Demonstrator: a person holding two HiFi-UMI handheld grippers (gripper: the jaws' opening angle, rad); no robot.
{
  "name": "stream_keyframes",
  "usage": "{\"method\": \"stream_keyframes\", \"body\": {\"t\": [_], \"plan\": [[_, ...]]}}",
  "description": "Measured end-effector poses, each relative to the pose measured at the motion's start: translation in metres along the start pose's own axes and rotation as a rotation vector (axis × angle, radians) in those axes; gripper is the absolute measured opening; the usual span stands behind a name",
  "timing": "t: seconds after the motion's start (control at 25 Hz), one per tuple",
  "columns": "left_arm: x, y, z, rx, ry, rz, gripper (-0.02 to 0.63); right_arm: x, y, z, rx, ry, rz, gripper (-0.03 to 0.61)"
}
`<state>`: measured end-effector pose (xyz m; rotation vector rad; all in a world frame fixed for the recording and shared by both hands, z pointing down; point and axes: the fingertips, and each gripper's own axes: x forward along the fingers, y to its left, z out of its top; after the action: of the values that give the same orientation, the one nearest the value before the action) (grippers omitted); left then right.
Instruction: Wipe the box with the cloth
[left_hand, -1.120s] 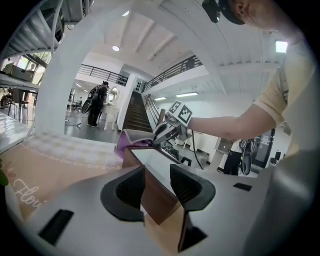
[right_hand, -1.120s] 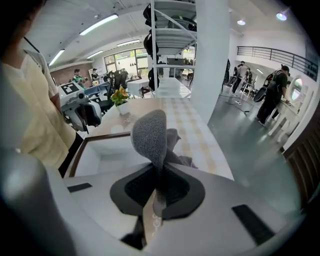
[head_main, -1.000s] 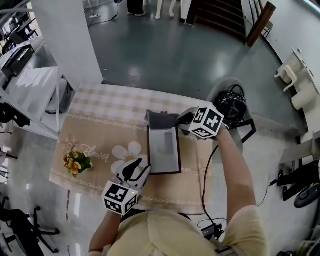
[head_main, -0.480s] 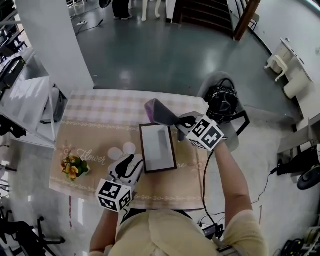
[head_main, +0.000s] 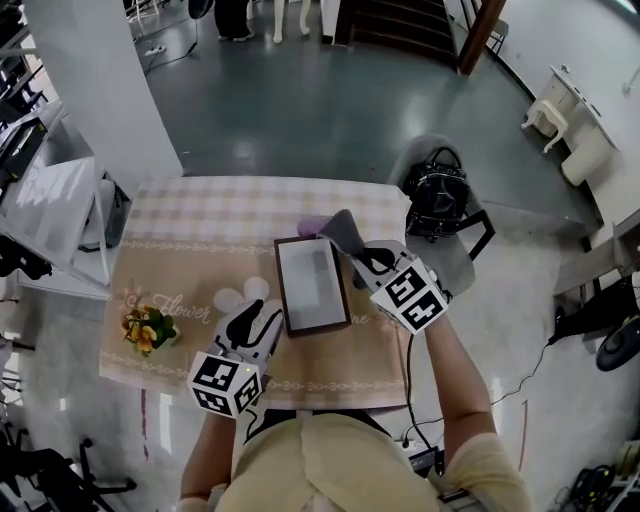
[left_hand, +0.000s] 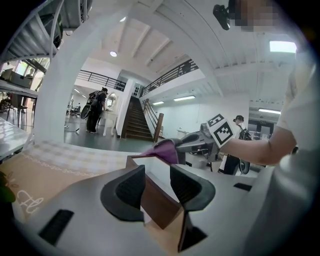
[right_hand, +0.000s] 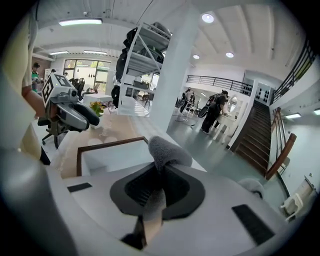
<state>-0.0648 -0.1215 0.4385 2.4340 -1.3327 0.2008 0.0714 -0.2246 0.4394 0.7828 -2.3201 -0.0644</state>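
Your right claw (head_main: 368, 258), clamped tight on cloth (head_main: 336, 227), has swung over last second from box's far end round to its far right corner. Cloth now sits at rim there: wipe looks under way, other sides probably left to do.

Your left claw (head_main: 256, 320): jaws apart, box's near left corner between them, no squeeze evident.

Box (head_main: 282, 292) mid-table (head_main: 200, 215), open side up. Long axis runs away from you, far end leaning slightly left.

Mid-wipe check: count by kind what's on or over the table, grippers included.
Box: 1, the box
Cloth: 1, the cloth
Flower bunch: 1, the flower bunch
Grippers: 2, left gripper, right gripper
Total: 5
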Motion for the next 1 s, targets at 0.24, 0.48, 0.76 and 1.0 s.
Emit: {"method": "stream_keyframes", "body": {"t": [0.24, 0.48, 0.76, 1.0], "plan": [[-0.003, -0.002, 0.002, 0.014, -0.003, -0.002, 0.16, -0.018, 0.02, 0.001, 0.03, -0.026, -0.023, 0.038], [-0.007, -0.005, 0.007, 0.009, -0.017, 0.0, 0.16, -0.04, 0.031, -0.001, 0.082, -0.049, -0.066, 0.037], [-0.013, -0.004, 0.019, 0.02, -0.044, 0.024, 0.155, -0.067, 0.039, 0.007, 0.158, -0.12, -0.117, 0.038], [-0.02, -0.008, 0.034, 0.019, -0.072, 0.03, 0.155, -0.091, 0.046, 0.018, 0.198, -0.165, -0.141, 0.038]]}}
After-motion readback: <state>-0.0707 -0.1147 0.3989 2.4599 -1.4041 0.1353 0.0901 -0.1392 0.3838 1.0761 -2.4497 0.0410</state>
